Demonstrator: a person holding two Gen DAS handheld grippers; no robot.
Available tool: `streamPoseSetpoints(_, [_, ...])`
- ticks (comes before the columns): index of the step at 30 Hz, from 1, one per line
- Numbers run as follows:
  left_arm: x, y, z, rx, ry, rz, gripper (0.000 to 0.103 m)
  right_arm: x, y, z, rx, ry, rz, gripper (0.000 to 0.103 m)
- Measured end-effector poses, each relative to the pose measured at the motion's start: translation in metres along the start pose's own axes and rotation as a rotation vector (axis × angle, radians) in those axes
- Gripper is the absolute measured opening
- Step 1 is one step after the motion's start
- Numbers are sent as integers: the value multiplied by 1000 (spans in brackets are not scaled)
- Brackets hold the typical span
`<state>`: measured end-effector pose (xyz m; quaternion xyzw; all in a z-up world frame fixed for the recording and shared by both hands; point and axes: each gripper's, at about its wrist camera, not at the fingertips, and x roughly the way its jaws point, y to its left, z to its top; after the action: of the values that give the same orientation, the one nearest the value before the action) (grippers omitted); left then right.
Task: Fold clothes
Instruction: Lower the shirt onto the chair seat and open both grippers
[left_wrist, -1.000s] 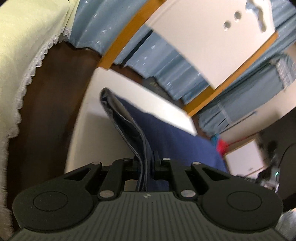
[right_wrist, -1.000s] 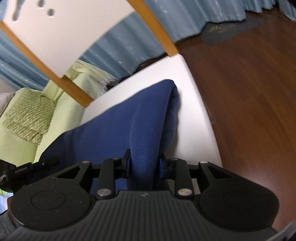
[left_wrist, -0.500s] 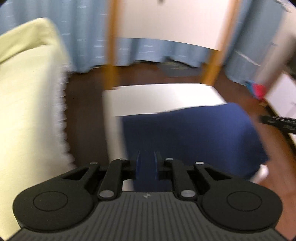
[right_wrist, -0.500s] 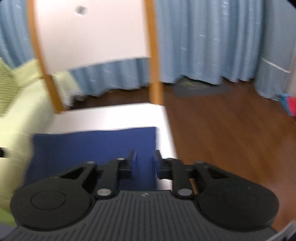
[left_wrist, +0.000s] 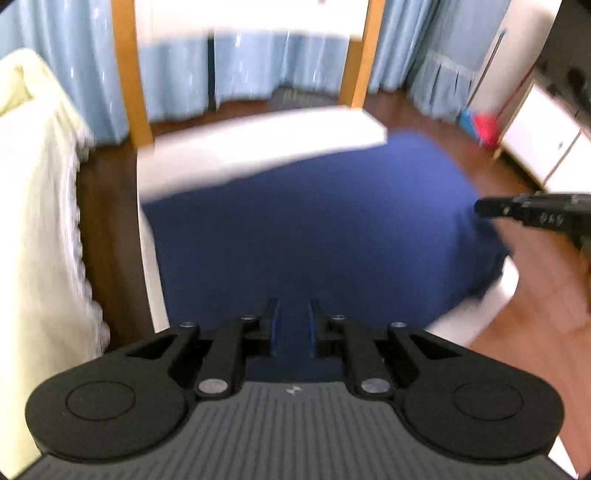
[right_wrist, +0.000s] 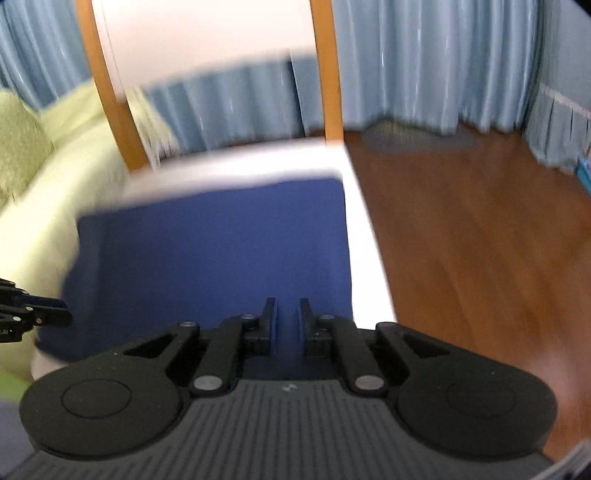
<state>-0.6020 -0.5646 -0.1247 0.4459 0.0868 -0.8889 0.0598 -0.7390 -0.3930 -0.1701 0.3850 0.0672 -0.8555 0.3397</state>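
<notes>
A white table (left_wrist: 258, 155) carries the blue cloth (left_wrist: 314, 229), folded flat across its middle. Left tongs (left_wrist: 291, 325) at six o'clock are opening, cloth between them — blur hides any contact. Right tongs (right_wrist: 287, 321) — nearly closed — seemingly pinch the near edge.

One blue cloth (left_wrist: 314, 229) lies on one white surface (left_wrist: 258, 147). Two tongs, left (left_wrist: 291, 325) and right (right_wrist: 284, 321). Two wooden posts (right_wrist: 328, 74).
</notes>
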Motion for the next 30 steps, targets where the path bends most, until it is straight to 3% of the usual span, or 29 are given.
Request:
streamPoseSetpoints(4, [29,-4,39,28,-65,-15,27,18,-4,22,-4,-55,-19,6])
streamPoseSetpoints(10, [81,2,21,31,32,23,28,44,-18,10,-11,-25,-68,3])
streamPoseSetpoints(12, [78,0,18,32,16,30,28,56,-22,-1,-4,15,-59,3])
streamPoseSetpoints(16, [66,-18,45,75,60,87,28,51,-24,10,12,37,-62,2])
streamPoseSetpoints(19, [64,-28,67,66,17,60,42,36,-21,34,-13,-60,-62,2])
streamPoseSetpoints(23, [82,-32,80,62,-10,62,42,50,-22,56,-10,-106,-27,2])
streamPoseSetpoints(27, [107,-23,67,32,24,81,44,91,-28,53,-27,-15,-49,2])
streamPoseSetpoints(30, [109,-25,58,48,3,104,45,104,-25,42,-78,10,-62,2])
